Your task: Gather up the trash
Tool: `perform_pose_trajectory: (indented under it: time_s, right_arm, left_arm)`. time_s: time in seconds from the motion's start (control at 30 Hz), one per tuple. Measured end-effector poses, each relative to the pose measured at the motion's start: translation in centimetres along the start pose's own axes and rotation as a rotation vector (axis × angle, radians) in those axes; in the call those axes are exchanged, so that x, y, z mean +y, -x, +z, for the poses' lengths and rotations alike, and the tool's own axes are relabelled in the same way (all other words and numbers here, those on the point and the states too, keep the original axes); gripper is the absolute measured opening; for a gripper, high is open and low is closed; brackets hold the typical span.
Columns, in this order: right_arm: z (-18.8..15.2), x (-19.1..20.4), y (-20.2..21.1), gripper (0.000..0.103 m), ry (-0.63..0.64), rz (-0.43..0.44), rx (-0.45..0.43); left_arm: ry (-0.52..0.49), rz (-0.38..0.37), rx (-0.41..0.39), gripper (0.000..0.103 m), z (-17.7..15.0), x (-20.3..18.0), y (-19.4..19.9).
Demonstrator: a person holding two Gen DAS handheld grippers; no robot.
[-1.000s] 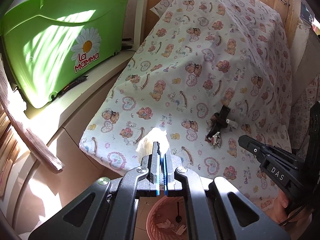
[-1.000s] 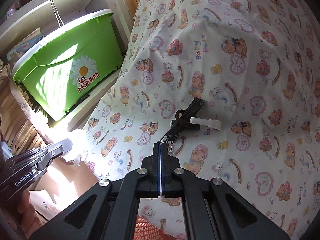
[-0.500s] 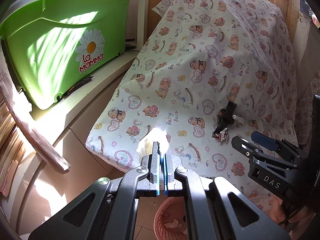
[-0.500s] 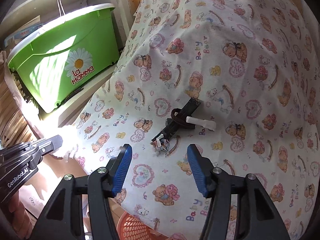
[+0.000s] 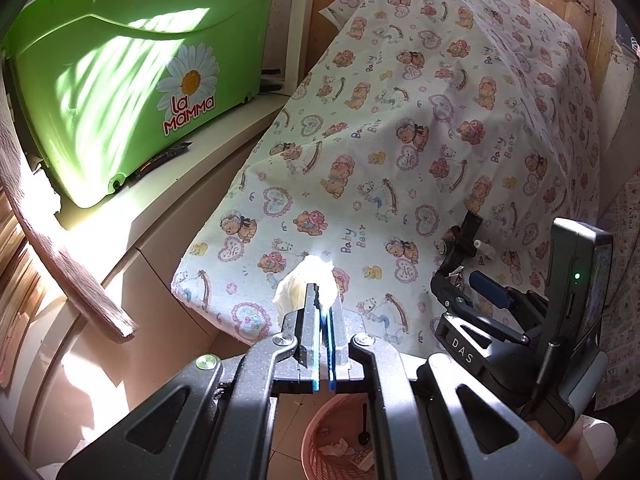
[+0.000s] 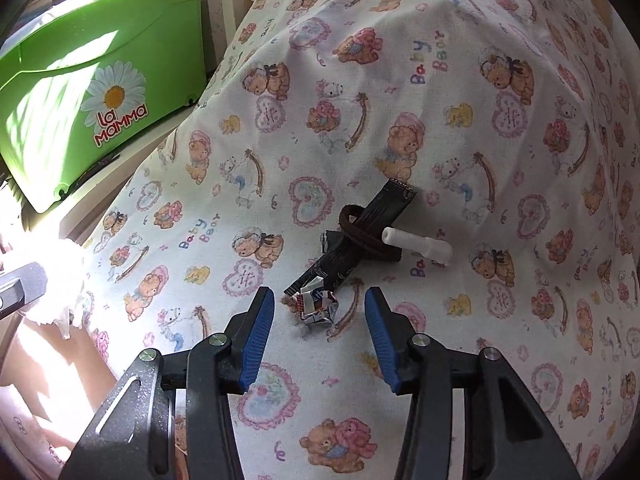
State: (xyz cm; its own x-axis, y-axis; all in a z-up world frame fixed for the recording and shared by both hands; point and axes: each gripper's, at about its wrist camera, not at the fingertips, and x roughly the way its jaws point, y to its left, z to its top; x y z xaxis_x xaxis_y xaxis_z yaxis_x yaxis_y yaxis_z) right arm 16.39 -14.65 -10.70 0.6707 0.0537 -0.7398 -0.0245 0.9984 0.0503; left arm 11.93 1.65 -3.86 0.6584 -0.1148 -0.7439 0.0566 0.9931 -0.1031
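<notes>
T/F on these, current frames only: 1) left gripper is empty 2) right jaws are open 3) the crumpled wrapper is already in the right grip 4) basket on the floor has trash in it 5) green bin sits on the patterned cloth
1) False. The left gripper is shut on a white tissue.
2) True. The right gripper is open, its jaws having just narrowed a little.
3) False. The crumpled wrapper lies on the cloth just ahead of the open pads, untouched.
4) True. The pink basket below the left gripper holds some scraps.
5) False. The green bin stands on a pale ledge beside the cloth.
</notes>
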Motion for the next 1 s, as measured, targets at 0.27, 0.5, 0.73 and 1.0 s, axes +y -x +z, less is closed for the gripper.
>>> perform_pose_trajectory:
  time_s: [0.27,0.5,0.73,1.0]
  right_arm:
    - [-0.3,0.2,0.7,0.019,0.012,0.032,-0.029]
    - [0.1,-1.1,4.2,0.02,-0.029,0.125,-0.07]
    - [-0.6,-1.8,7.8,0.02,-0.001,0.143,-0.11]
    - [-2.3,-2.1,10.3,0.02,0.0,0.177,-0.099]
  left_arm:
    - [-0.014,0.005,-0.006,0.002,-0.2,-0.2,0.3]
    - [-0.017,-0.006,-0.012,0.002,-0.2,-0.3,0.8]
    - [-0.044,-0.021,-0.016,0.002,-0.5,-1.1,1.3]
    - [-0.104,-0.048,-0.036,0.002,-0.8,-2.5,3.1]
